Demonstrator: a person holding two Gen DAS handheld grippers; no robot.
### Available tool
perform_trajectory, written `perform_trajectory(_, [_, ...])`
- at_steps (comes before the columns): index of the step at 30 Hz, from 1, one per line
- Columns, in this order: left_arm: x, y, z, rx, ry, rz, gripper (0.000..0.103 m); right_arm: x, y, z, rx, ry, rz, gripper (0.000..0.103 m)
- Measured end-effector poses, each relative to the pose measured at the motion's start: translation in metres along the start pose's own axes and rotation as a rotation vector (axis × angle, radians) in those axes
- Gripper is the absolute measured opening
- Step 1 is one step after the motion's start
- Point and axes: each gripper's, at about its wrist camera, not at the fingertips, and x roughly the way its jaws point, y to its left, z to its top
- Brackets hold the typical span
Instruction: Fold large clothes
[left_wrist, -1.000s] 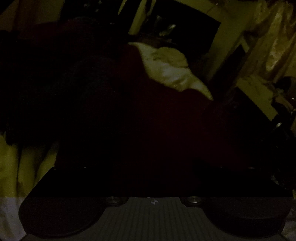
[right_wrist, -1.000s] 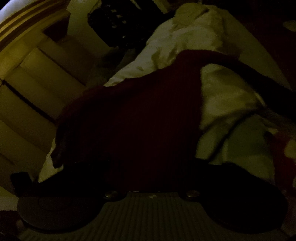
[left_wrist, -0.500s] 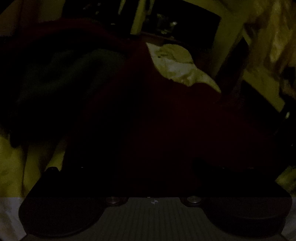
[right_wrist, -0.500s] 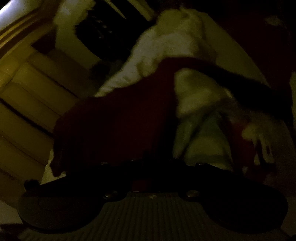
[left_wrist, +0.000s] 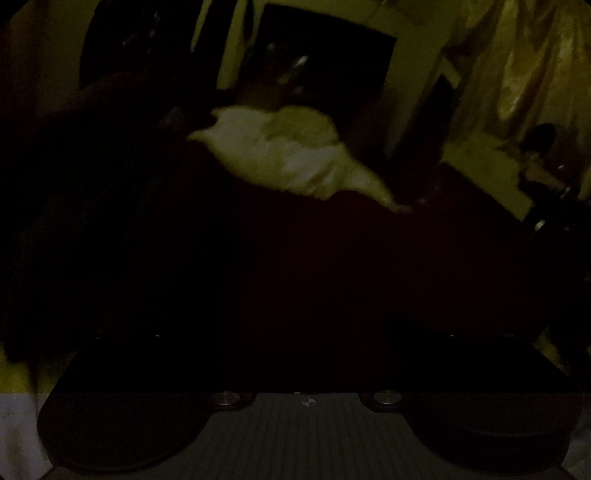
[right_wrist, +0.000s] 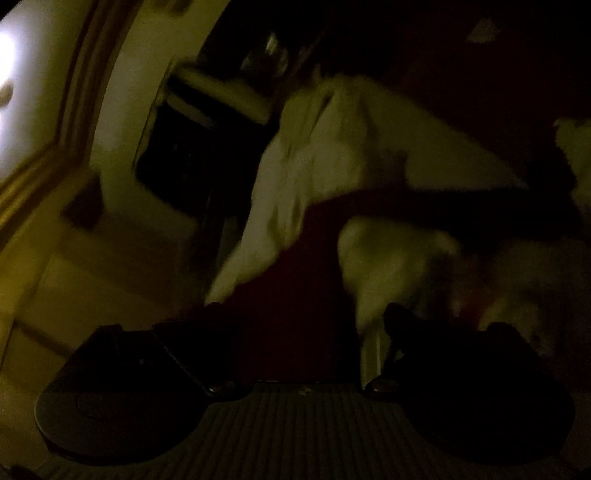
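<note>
The scene is very dark. A dark red garment (left_wrist: 332, 258) spreads over the bed and fills the middle of the left wrist view. My left gripper (left_wrist: 303, 332) hangs low over it, but its fingers are lost in shadow. In the right wrist view the same red garment (right_wrist: 295, 258) runs up from between the fingers as a long strip across white bedding. My right gripper (right_wrist: 299, 317) has its jaws opening and wide apart. The cloth lies between them, and neither of the pads presses on it.
Crumpled white bedding (left_wrist: 295, 158) lies beyond the garment, and again as bedding (right_wrist: 332, 155) in the right wrist view. Pale panelled woodwork (right_wrist: 55, 184) and a dark shelf unit (right_wrist: 184, 147) stand to the left. A golden curtain (left_wrist: 517, 74) hangs at the right.
The right gripper's jaws, closed together half a second ago, now stand wide apart, and its view has rolled and swung left. The left view has lifted a little over the red garment.
</note>
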Motion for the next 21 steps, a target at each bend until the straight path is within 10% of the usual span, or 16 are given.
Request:
perform_trajectory(16, [0.088,-0.036,-0.018,0.162,0.081,0.027,0.103,0.151,-0.136,0.05,0.753,-0.242,-0.199,0.088])
perform_trajectory(21, [0.091,-0.037,-0.025,0.194,0.084,0.043,0.103,0.155,-0.188,0.059,0.851,-0.325,-0.278,0.04])
